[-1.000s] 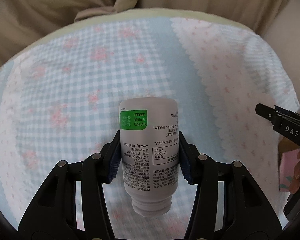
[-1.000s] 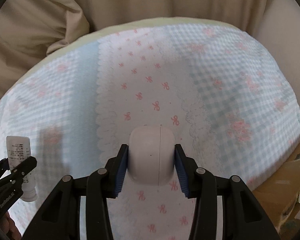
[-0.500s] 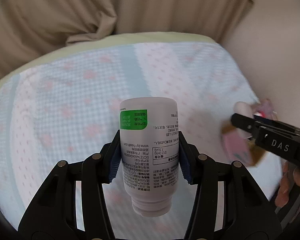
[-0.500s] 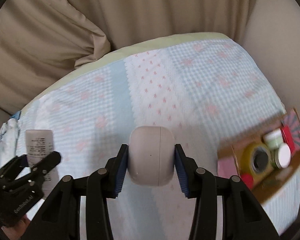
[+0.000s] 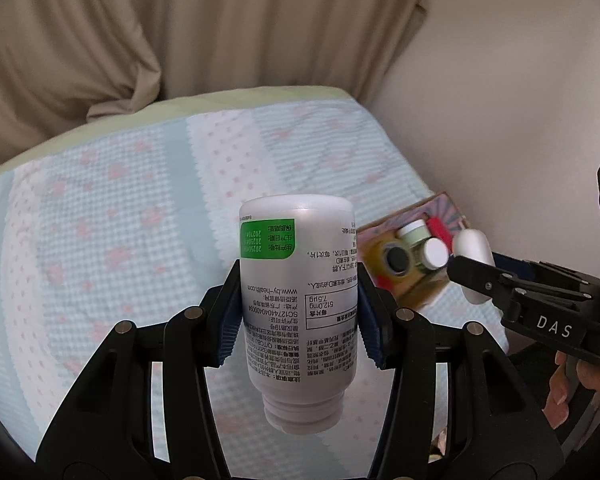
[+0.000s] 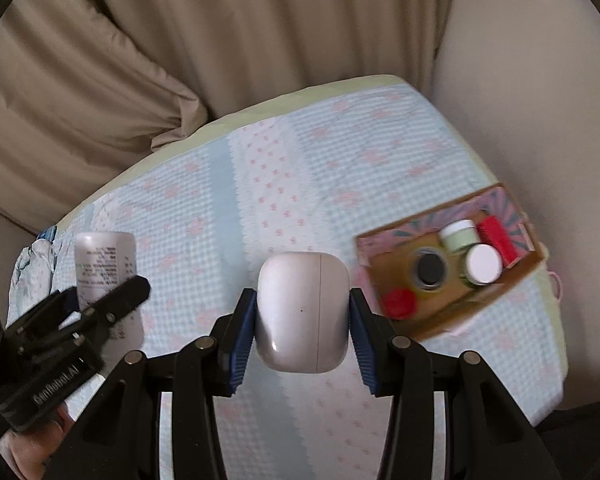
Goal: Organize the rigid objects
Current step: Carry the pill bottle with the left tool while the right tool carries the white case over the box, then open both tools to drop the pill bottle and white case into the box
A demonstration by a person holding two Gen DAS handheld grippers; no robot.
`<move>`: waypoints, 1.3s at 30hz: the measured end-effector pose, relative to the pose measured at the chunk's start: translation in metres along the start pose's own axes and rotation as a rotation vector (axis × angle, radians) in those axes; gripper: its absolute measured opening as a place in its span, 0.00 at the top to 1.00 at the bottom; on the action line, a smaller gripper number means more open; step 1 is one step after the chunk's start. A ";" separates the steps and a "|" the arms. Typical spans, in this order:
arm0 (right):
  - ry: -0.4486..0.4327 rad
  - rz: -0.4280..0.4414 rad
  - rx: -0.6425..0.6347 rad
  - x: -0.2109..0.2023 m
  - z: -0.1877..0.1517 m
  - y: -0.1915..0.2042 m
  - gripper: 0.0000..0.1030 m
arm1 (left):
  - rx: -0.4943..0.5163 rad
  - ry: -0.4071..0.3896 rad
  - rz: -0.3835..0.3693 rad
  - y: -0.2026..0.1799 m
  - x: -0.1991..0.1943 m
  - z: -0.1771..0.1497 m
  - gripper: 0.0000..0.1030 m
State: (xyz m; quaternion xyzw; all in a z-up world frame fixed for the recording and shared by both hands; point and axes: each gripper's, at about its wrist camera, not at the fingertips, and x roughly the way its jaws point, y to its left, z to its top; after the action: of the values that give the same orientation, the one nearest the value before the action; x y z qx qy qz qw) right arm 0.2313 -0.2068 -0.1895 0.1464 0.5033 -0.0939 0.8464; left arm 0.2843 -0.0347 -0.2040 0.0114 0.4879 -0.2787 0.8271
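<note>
My left gripper (image 5: 298,314) is shut on a white pill bottle (image 5: 298,280) with a green label patch, its neck toward the camera, held in the air above the bed. My right gripper (image 6: 302,330) is shut on a rounded white earbud case (image 6: 302,312), also lifted. In the left wrist view the right gripper (image 5: 474,270) shows at the right with the white case (image 5: 473,248) in it. The right wrist view shows the left gripper (image 6: 100,300) at the left, holding the bottle (image 6: 104,260). A cardboard box (image 6: 448,316) lies on the bed's right side.
The box holds a tape roll (image 6: 430,270), two small jars with white lids (image 6: 483,262), a red lid (image 6: 398,302) and a red block (image 6: 498,238). A blue and pink patterned blanket (image 6: 292,176) covers the bed. Beige curtains (image 6: 180,40) hang behind; a wall (image 5: 520,80) stands right.
Both grippers have risen and drawn back from the bed with their objects still held. The bed now looks smaller, and the cardboard box has come into view at the right.
</note>
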 end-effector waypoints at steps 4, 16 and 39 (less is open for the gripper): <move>0.000 0.013 -0.007 -0.018 -0.002 -0.050 0.60 | -0.001 -0.012 0.010 -0.045 0.004 0.005 0.55; 0.065 0.010 -0.084 0.007 0.006 -0.187 0.60 | -0.079 0.045 0.011 -0.158 0.099 0.021 0.55; 0.258 0.103 -0.317 0.181 -0.003 -0.222 0.60 | 0.007 0.329 0.137 -0.172 0.314 0.018 0.55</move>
State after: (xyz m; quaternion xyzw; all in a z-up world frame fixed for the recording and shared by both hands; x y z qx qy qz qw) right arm 0.2469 -0.4166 -0.3837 0.0478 0.6076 0.0493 0.7912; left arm 0.3328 -0.3262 -0.4065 0.0927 0.6138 -0.2178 0.7532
